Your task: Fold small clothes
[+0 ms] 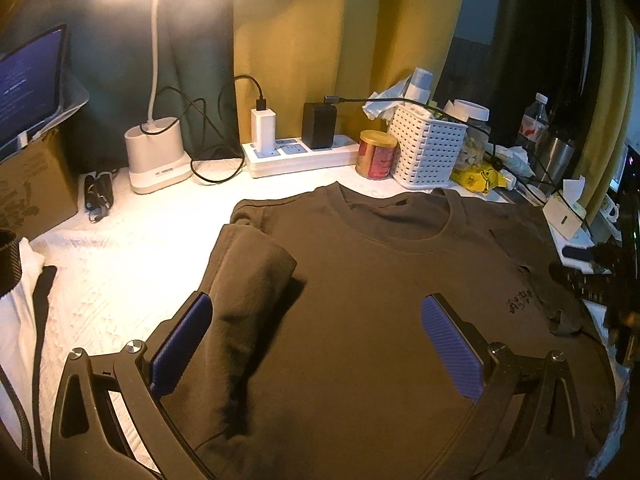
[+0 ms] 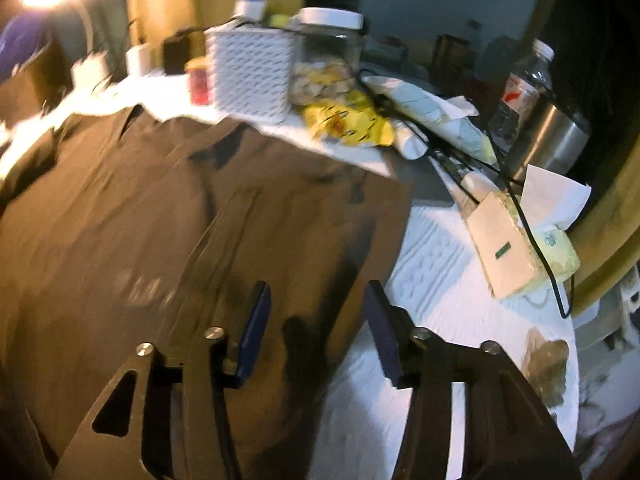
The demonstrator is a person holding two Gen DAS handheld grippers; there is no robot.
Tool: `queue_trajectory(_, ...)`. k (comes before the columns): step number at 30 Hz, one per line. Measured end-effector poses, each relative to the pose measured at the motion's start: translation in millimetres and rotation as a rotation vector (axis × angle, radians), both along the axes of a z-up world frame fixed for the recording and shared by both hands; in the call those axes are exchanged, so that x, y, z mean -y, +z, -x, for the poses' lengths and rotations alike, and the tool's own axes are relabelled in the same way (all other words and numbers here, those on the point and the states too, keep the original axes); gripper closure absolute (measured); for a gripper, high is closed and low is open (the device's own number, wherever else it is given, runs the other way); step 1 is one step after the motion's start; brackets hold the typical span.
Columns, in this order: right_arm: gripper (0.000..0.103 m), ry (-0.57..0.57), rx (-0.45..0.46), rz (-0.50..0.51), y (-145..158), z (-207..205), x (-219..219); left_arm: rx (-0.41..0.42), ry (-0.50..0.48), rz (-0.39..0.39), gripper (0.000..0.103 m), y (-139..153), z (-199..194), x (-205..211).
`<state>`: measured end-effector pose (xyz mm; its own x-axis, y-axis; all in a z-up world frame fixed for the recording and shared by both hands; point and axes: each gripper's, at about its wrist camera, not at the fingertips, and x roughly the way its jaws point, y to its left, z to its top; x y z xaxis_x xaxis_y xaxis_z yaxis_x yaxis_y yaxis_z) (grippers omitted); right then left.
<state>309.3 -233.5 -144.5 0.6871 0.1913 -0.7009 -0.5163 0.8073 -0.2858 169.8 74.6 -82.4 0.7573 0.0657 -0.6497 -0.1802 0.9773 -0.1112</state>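
A dark brown T-shirt lies flat on the white table cover, collar toward the back. Its left sleeve is folded inward over the body. My left gripper hovers over the chest, jaws wide open, with the folded sleeve lying by its left pad and nothing pinched. In the blurred right wrist view, my right gripper stands open over the shirt's right edge. Cloth lies below the gap, but the pads do not press on it. A small print marks the shirt's right chest.
Along the back stand a lit desk lamp, a power strip with chargers and cables, a red tin, a white basket and a jar. A tissue pack, a bottle and a cable lie right of the shirt.
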Motion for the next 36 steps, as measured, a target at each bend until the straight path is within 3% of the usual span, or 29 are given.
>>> queue_trajectory(4,0.039,0.03,-0.014,0.035,-6.2,21.4,-5.5,0.011,0.003,0.0,0.001,3.4,9.4,-0.8)
queue_trajectory(13,0.039,0.085,-0.024,0.104,-18.9,59.2,-18.4,0.016,0.028,-0.006,0.001,4.4,30.8,-12.2)
queue_trajectory(21,0.038,0.05,-0.026,-0.003,-2.5,76.3,-19.9,0.027,0.06,-0.002,0.001,0.3,50.4,-44.6)
queue_trajectory(32,0.038,0.012,-0.028,-0.087,10.5,91.7,-34.2,-0.052,0.074,0.047,0.001,-29.0,58.9,-94.5)
queue_trajectory(36,0.039,0.014,-0.036,-0.087,8.6,94.6,-40.9,-0.1,0.045,0.082,0.02,-44.7,56.1,-105.4)
